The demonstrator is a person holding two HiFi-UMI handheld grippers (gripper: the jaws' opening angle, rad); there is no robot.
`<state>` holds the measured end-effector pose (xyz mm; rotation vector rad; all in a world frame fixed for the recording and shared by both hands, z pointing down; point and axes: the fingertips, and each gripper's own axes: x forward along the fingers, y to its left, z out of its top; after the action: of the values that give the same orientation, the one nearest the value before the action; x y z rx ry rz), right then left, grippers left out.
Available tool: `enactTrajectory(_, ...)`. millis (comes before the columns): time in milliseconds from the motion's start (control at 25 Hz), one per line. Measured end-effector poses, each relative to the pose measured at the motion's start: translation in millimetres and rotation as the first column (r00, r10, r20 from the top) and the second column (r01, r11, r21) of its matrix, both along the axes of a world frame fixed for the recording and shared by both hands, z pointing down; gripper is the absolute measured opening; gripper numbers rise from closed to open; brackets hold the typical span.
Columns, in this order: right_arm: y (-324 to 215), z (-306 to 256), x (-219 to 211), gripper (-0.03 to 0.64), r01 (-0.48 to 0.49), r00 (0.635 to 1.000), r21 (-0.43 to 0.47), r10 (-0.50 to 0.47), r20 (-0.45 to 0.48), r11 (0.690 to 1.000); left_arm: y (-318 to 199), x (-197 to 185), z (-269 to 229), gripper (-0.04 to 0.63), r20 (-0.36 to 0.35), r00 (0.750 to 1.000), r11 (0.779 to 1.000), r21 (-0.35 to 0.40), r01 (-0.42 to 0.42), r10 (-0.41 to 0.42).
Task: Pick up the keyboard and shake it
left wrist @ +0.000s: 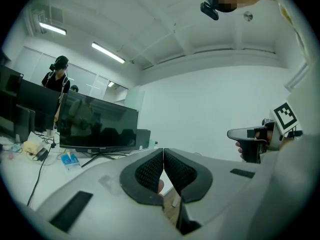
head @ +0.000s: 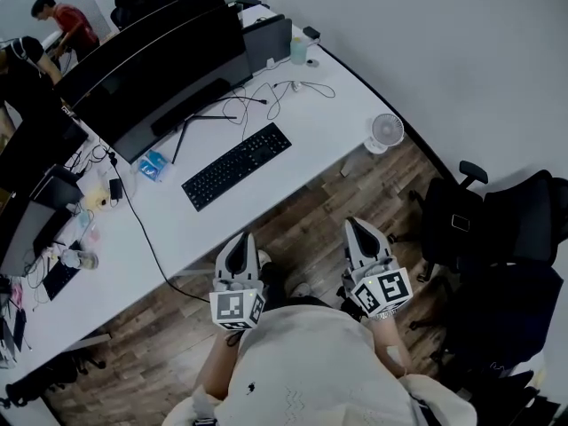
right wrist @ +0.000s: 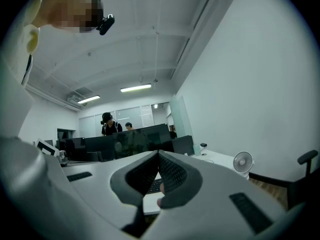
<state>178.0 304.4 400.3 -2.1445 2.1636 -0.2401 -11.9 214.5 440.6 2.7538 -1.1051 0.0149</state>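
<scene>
Keyboard: lies flat on the white desk, just in front of the wide monitor, aslant to the desk's near edge; nothing touches it.
Left tool: held over the wooden floor on the near side of the desk, well apart from the keyboard; in the left gripper view its jaws are pressed together with nothing between them.
Right tool: level beside the left one, also short of the desk; in the right gripper view the jaw tips meet and hold nothing, with the keyboard seen beyond them.
Done: nothing yet, by my reading; the pick-up has not begun.
Left to do: bring both tools to the keyboard, part the jaws, take hold, lift it, shake it.
Containers: one pale cup-like vessel at the desk's far end; too small to tell its contents.
</scene>
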Motion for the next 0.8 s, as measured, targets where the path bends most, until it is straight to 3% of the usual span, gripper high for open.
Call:
enactTrajectory(280,-33,4,8,0.001,0.032,0.999,-0.013,-0.032,-0.006,0.999,-29,5,5,0.014,-0.005,1.000,1.000,-0.001,0.031,-0.031)
enactTrajectory(800,-141,-1,26,0.002,0.115,0.993,-0.043,-0.116,-0.030,0.992,-125,37,9,0.014,-0.025,0.997,0.997,-0.032,0.068,-0.068)
